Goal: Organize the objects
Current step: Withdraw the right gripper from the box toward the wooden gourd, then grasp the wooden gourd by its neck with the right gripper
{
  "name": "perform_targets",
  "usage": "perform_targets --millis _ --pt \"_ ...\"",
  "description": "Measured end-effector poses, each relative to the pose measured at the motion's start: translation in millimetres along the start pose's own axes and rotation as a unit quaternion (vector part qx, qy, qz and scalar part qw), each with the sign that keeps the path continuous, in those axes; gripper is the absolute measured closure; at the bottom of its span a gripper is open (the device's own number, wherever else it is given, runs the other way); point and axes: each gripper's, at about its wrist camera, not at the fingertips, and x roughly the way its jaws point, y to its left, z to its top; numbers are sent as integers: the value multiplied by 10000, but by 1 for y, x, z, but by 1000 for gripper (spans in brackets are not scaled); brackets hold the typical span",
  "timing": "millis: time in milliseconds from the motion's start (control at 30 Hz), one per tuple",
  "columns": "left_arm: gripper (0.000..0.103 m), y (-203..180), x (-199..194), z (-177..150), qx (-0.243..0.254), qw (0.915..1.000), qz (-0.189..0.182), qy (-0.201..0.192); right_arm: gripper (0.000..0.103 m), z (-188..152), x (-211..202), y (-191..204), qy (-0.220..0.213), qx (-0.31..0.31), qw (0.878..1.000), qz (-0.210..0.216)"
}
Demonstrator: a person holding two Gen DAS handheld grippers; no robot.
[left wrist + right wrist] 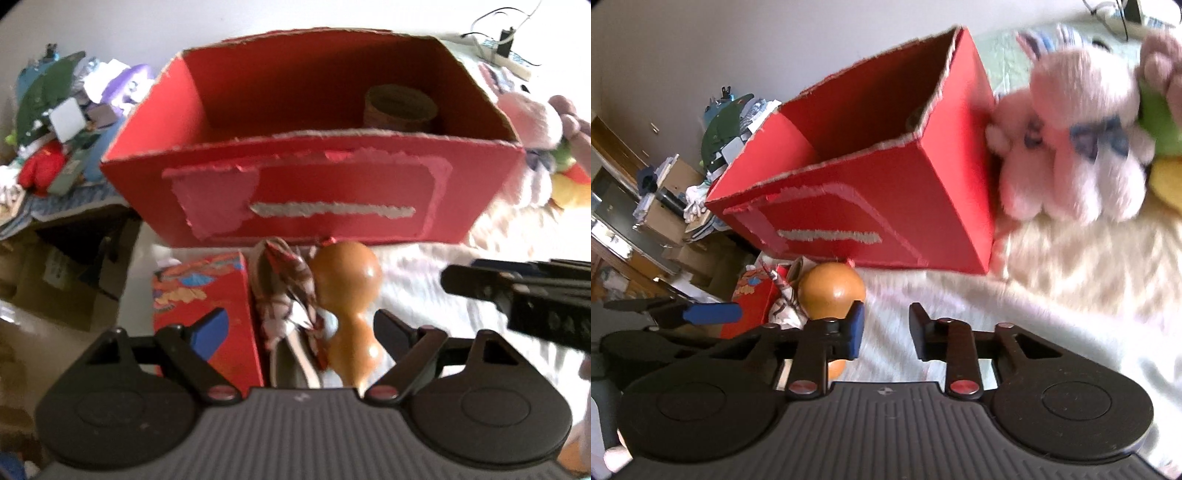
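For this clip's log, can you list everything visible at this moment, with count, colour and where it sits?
cardboard box: 1, red, open top, at the back on the white fluffy blanket
paper tape roll: 1, brown, inside the box, right rear
gourd: 1, orange-brown, in front of the box
small carton: 1, red with a pattern, left of the gourd
patterned pouch: 1, brown, red and white, between carton and gourd
plush bunny: 1, pink, right of the box
clutter pile: mixed colours, far left
left gripper: 1, black, open around pouch and gourd
right gripper: 1, black, open over the blanket
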Motion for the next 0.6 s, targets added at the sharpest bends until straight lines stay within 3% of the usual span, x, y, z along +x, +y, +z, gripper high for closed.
perform_targets --millis 267,433,600 --pt "26 0 2 -8 43 9978 -666 -13 80 -9 9 -11 248 407 9977 472" --pt "38 -1 5 -7 63 9949 -1010 23 80 -6 11 -23 322 801 9931 798" --pt "43 -3 9 -7 105 9918 -1276 -13 80 1 12 -24 418 801 9900 1085"
